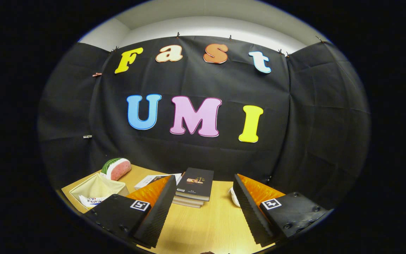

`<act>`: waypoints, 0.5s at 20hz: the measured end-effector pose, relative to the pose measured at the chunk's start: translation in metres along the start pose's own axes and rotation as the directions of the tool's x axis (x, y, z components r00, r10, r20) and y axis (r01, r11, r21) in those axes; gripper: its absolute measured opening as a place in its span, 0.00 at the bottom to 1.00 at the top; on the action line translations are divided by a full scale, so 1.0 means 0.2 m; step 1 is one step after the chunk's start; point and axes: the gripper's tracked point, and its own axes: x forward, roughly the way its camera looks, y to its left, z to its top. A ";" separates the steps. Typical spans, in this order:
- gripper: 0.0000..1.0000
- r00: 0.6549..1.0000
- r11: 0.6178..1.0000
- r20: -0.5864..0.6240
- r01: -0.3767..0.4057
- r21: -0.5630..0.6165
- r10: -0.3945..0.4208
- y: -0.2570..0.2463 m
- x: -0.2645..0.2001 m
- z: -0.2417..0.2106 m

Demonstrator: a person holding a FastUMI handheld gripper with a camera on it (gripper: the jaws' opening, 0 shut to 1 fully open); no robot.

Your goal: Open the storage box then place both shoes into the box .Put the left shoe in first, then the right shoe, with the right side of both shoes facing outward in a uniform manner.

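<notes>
The gripper (pixel 204 183) is spread wide above the wooden worktop (pixel 203 225), its two fingers well apart with nothing between them. Just ahead, between the fingertips, lies a stack of dark-covered books (pixel 194 187). A small white object (pixel 233 196) peeks out beside the right finger; what it is cannot be told. Beyond the left finger sits an open cream fabric storage box (pixel 95 188) with something printed inside, a paper (pixel 150 180) lies near the books, and farther off rests a watermelon-slice cushion (pixel 116 168).
</notes>
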 end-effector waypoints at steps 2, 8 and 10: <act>0.98 0.999 0.999 0.003 0.032 0.035 -0.032 -0.03 -0.02 0.02; 0.99 0.993 0.985 -0.027 0.117 0.126 -0.115 0.06 -0.09 0.01; 0.98 0.991 0.982 -0.030 0.135 0.132 -0.133 0.12 -0.11 0.01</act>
